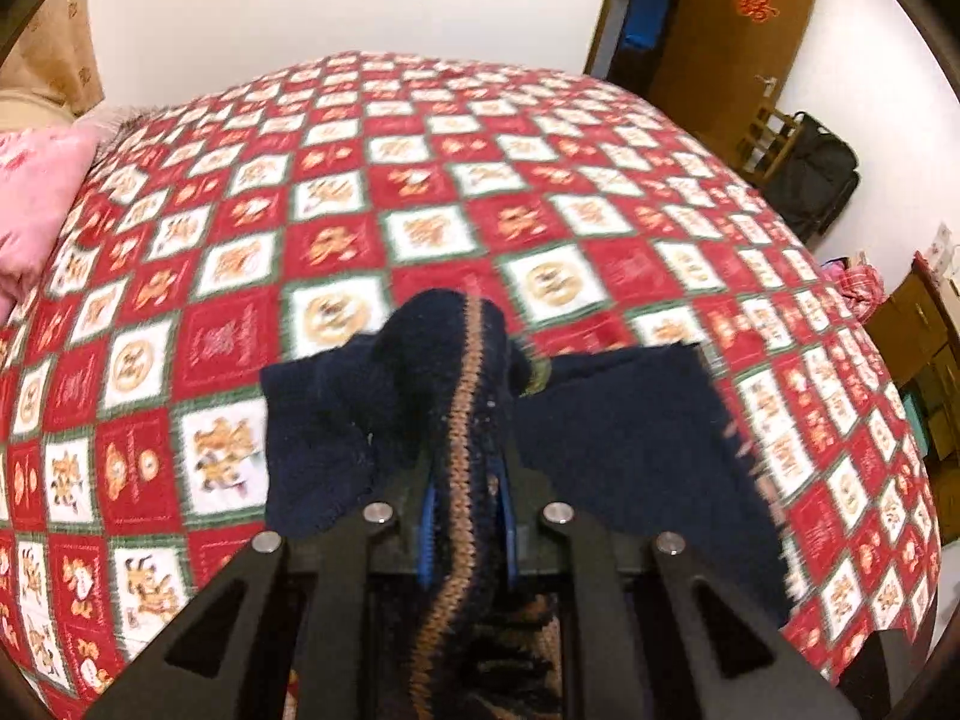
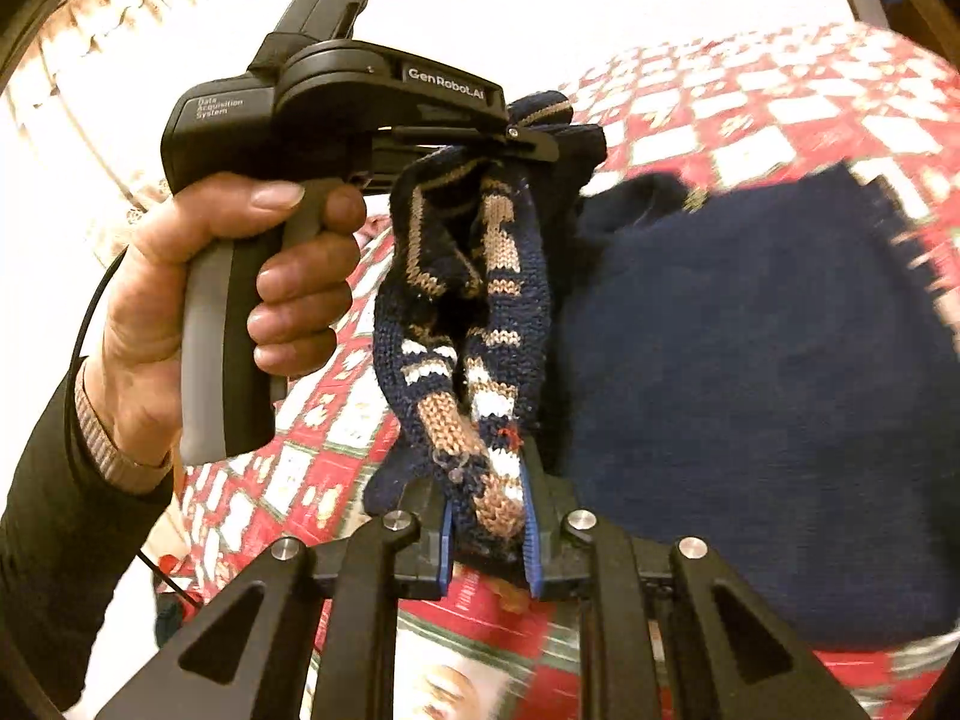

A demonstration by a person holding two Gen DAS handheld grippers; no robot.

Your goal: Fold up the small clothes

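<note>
Blue-padded right claw (image 2: 487, 531) and left claw (image 1: 465, 501) each clamp an edge of the navy knitted garment (image 2: 750, 372), holding it lifted above the checked bed (image 1: 420, 192), probably to stretch it for folding

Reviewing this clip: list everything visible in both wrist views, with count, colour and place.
knitted garment: one, navy with tan and white stripes, held up above the bed, pinched at two spots.
bedspread: one, red and white checks with green borders, covering the bed.
pillow: one, pink, at the bed's left edge.
door: one, brown with a red ornament, open, back right.
bag: one, black, on the floor by the wall.
cabinet: one, brown, far right.
left hand: one, gripping the handle.
left gripper: black with blue pads, shut on the garment.
right gripper: same build, shut on the garment.
</note>
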